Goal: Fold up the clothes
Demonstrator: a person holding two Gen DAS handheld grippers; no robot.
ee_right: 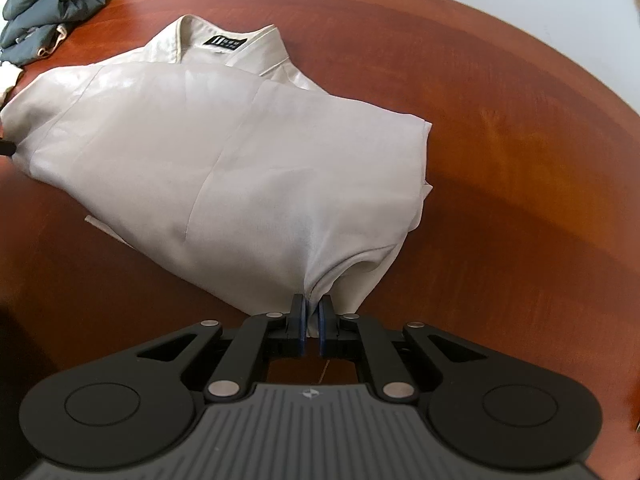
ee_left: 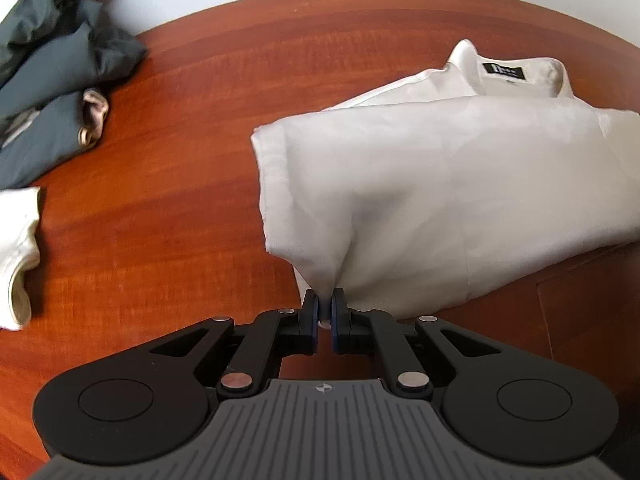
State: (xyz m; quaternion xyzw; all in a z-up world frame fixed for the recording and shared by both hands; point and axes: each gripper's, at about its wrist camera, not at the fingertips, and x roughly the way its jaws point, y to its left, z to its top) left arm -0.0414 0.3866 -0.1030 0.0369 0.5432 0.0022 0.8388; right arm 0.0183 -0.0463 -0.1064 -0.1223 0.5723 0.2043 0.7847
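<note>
Pinching cloth on both sides: our left tool [ee_left: 325, 308] has its pads pressed together on a gathered near corner of the white shirt [ee_left: 440, 184], and our right tool [ee_right: 312, 314] nips the opposite near corner of the same shirt [ee_right: 224, 160] in the same way. From each pinch the fabric rises in a small tented ridge and runs away from us — the shirt lies straight ahead of both tools, on the bench [ee_left: 180, 200], its collar [ee_right: 224, 40] with the black label at the far end. Its long axis, then, runs from our tools toward the collar. Neither hand looks nearer; each holds its own corner.

We judge the next move a forward fold, near hem toward collar. Room for it: bare wood on the right side, and open bench beyond the collar up to the curved far edge. To the left, a dark grey garment [ee_left: 52, 80] and a pale cuffed piece [ee_left: 18, 256] lie well apart from the shirt.
</note>
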